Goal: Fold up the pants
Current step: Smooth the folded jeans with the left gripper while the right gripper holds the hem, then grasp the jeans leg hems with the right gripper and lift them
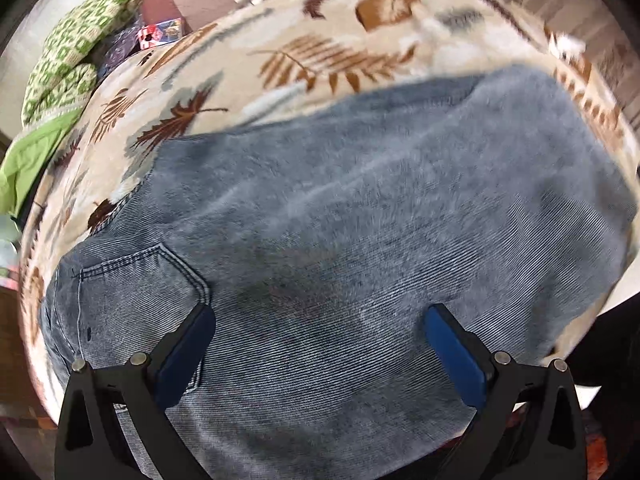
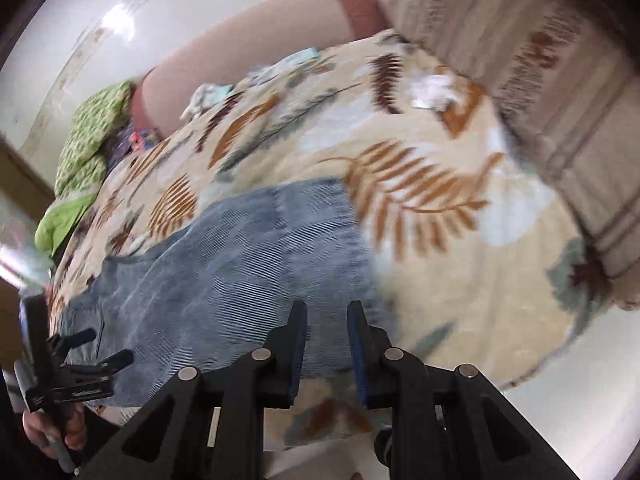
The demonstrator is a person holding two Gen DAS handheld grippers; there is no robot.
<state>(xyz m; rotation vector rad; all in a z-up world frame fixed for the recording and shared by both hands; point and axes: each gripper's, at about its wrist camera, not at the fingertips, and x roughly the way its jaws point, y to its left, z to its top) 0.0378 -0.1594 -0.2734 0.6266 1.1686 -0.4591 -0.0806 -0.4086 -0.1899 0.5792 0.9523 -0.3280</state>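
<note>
Leaf-print blanket [image 2: 460, 264] covers a bed; pinkish headboard [image 2: 248, 52] (blurred), glossy white wall [image 2: 100, 20] behind.

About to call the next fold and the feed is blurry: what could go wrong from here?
Neither gripper holds cloth: the left gripper is open above the jeans, and the right gripper is nearly closed on nothing, so a fold could start without a grip. The fluffy leaf-print blanket could get pinched along with the denim.

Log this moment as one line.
stage: fold pants | faded blue denim pants: flat on leaf-print blanket | left claw: open above pants | right claw: nearly closed, empty
</note>
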